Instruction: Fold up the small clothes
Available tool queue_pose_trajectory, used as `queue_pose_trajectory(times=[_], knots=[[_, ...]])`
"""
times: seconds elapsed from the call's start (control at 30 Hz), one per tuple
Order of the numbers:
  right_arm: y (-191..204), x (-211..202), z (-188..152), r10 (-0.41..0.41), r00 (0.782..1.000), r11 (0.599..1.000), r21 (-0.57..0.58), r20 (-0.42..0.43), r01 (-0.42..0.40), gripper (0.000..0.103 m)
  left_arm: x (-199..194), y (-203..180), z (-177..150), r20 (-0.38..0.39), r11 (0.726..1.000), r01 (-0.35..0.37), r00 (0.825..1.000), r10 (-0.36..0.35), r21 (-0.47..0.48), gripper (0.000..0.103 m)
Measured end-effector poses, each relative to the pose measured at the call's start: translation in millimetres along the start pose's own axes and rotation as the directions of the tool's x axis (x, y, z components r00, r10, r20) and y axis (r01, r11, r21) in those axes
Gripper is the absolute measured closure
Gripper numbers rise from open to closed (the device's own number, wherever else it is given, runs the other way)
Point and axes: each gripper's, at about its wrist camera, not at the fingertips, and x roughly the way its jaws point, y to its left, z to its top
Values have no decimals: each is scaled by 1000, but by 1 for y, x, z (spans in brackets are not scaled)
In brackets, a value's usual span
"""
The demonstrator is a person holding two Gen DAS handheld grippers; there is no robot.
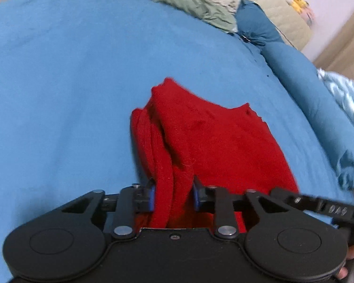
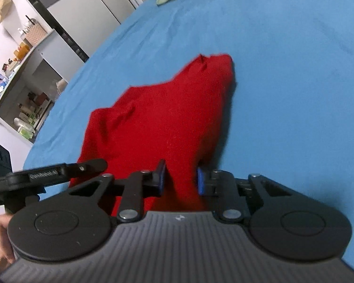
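A small red knit garment [image 1: 214, 141] lies partly folded on the blue bed sheet [image 1: 70, 82]. My left gripper [image 1: 173, 194] is shut on a bunched near edge of it, the cloth pinched between the blue pads. In the right wrist view the same red garment [image 2: 162, 115] stretches away from me, and my right gripper [image 2: 180, 180] is shut on its other near corner. Each gripper shows at the edge of the other's view: the right gripper [image 1: 323, 206] and the left gripper [image 2: 56, 171]. The far end of the garment rests on the sheet.
A green cloth [image 1: 188, 2] and a beige quilt [image 1: 259, 4] lie at the far end of the bed. A dark blue pillow [image 1: 302, 75] and light blue bedding [image 1: 349, 99] lie to the right. Shelves with clutter [image 2: 28, 94] stand left of the bed.
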Motion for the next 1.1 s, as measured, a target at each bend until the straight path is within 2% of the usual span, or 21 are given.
queue_pose_trajectory(times=[0.1,0.2,0.33,0.43,0.53,0.63,0.77,0.83,0.87,0.9,0.93,0.97,1.1], knots=[[11,-27,3,26,999,999,-22,40,-25,66,-23,-19,2,37,999,29,999,-30,30,78],[16,-74,0,54,996,997,-60,76,-49,66,-61,-48,-7,71,996,52,996,-57,72,78],[-3,-149,-27,85,994,996,-47,63,-82,65,-109,-82,-48,69,991,115,990,-120,67,78],[-25,-185,-59,59,997,997,-55,42,-57,65,-116,-106,-94,50,988,116,991,-122,106,78],[-51,-198,-99,6,1000,1000,-23,10,-6,65,-102,-120,-138,0,987,118,993,-119,113,78],[-77,-192,-132,-41,999,999,17,-17,41,64,-84,-126,-170,-32,989,67,998,-63,129,77],[-91,-193,-150,-27,999,999,41,23,26,63,-88,-131,-176,-2,984,26,1000,-26,174,73],[-86,-199,-147,-46,998,999,32,44,44,53,-91,-143,-174,16,980,-10,1000,7,199,68],[-82,-203,-146,-61,997,998,18,56,60,46,-94,-146,-175,33,977,-36,999,30,212,58],[-81,-211,-148,-68,995,998,6,74,67,31,-100,-145,-176,51,973,-58,998,48,224,44],[-80,-220,-151,-74,992,997,-6,98,75,22,-104,-145,-179,69,969,-79,996,64,233,38],[-78,-224,-152,-86,990,996,-18,107,89,20,-106,-143,-183,83,966,-97,993,79,241,34],[-83,-222,-164,-162,985,981,-99,57,167,19,-97,-132,-201,67,953,-160,987,148,258,34]])
